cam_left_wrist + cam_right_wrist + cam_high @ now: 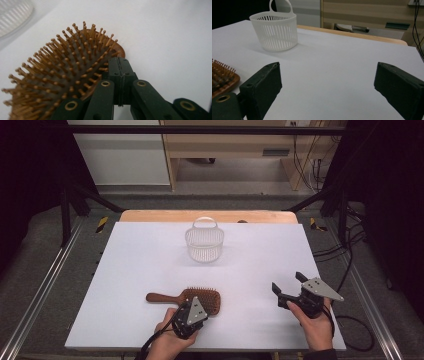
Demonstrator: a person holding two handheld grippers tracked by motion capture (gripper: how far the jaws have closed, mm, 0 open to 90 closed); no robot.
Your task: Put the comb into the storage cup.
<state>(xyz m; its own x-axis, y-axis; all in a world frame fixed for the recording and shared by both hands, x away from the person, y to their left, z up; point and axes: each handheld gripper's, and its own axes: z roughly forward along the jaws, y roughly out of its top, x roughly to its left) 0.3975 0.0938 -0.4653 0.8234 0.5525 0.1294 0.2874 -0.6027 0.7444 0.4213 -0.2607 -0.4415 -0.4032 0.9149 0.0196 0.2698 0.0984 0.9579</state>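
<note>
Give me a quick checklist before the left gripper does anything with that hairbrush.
1. Left gripper jaws shut: ok, the two jaws meet with no gap.
2. Hairbrush actually gripped: cannot tell; the closed tips sit at the head's rim, with nothing seen between them.
3. Brush lying flat, bristles up, on the table: ok.
4. Basket upright and apart from the brush: ok.
5. Right gripper open and off to the side: ok, its jaws stand wide with nothing between them.
</note>
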